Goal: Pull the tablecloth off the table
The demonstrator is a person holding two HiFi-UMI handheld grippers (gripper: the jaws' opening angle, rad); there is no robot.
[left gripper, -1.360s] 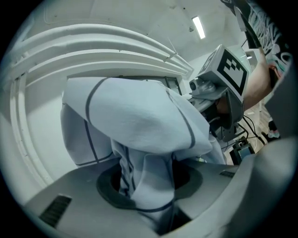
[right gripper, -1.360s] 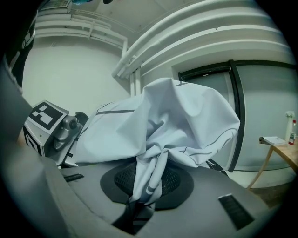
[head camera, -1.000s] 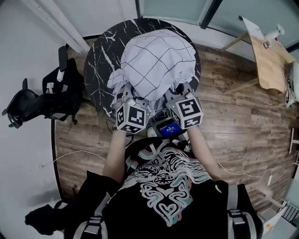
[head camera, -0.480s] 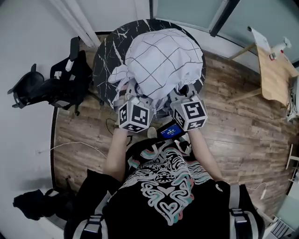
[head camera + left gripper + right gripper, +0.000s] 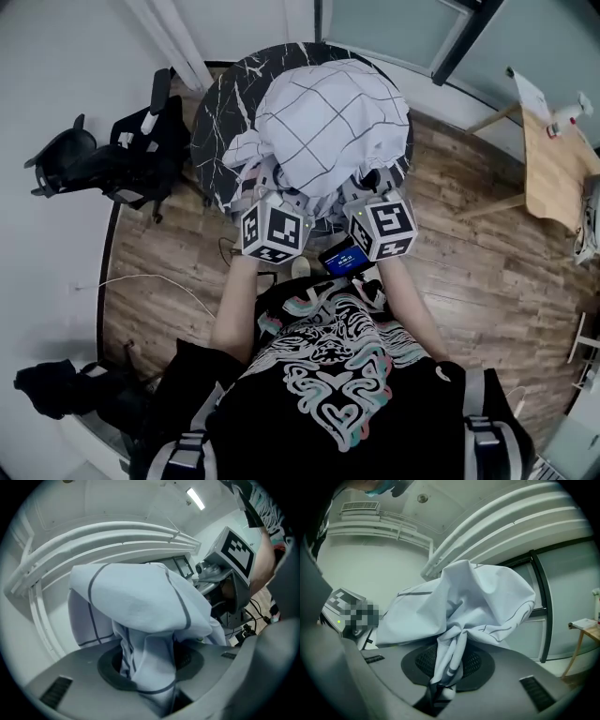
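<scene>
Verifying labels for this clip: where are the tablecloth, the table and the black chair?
tablecloth [image 5: 328, 122], head view, bunched checked top.
table [image 5: 217, 108], head view, bare marbled top.
black chair [image 5: 131, 159], head view, its middle.

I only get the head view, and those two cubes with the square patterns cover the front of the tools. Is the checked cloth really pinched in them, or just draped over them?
Observer: It is pinched. In the left gripper view, the left gripper has a bunched fold of the tablecloth squeezed between its jaws.
Operator: And the tool in the other hand?
Observer: The right gripper is shut on a thinner, twisted strand of the same cloth. The strand runs down across its dark pad into the narrow gap between the jaws.
</scene>
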